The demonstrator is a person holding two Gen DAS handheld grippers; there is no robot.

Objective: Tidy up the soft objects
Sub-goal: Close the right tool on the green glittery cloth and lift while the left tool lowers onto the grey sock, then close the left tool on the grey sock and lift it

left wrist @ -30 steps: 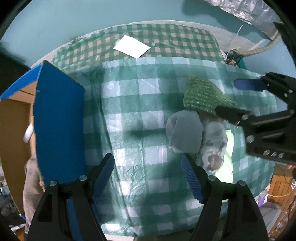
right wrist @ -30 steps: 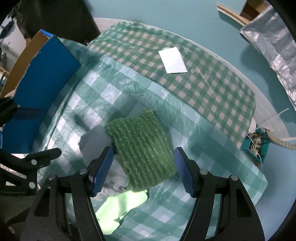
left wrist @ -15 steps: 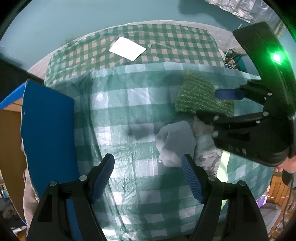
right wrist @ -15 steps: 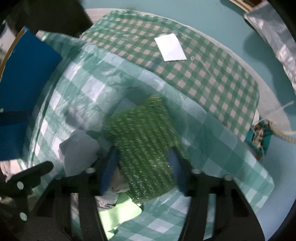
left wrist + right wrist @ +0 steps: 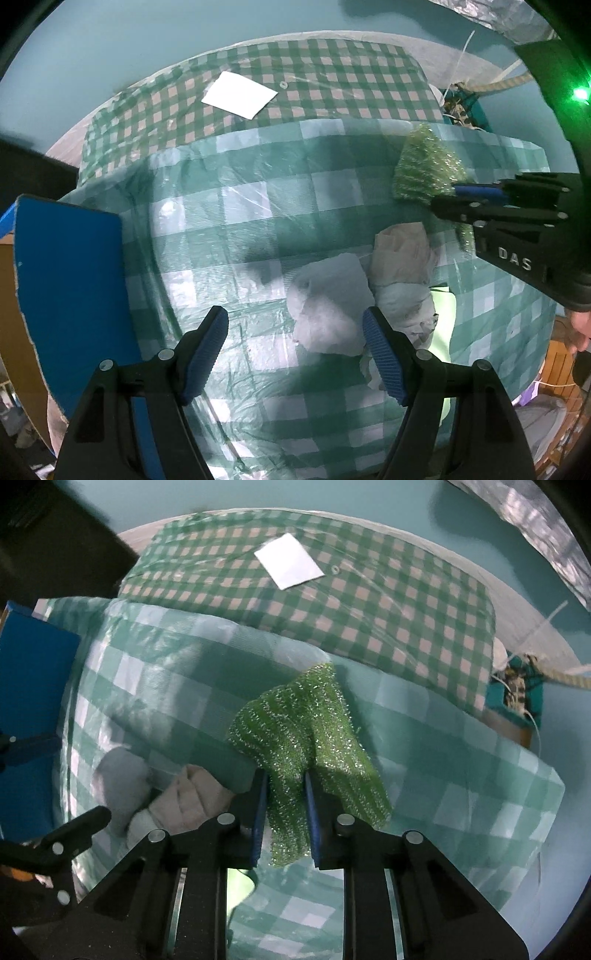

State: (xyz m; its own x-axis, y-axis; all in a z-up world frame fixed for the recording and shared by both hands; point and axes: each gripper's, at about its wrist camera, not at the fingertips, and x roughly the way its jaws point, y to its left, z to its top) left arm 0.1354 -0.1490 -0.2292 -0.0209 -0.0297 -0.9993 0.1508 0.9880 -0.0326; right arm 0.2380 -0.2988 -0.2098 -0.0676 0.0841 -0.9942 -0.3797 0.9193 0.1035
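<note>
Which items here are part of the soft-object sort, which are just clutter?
Job:
green scrubber cloth, pinched in right gripper
grey cloth
beige cloth
blue box
left gripper, open

Lying about:
white card
checked tablecloth

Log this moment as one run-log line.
right gripper: shut on green glitter cloth, lifted | left gripper: open, at grey cloth | beige cloth: on checked table cover

Sparkly green cloth (image 5: pixel 299 738) hangs pinched; grey (image 5: pixel 328 306) and beige (image 5: pixel 400 251) cloths lie bunched.
</note>
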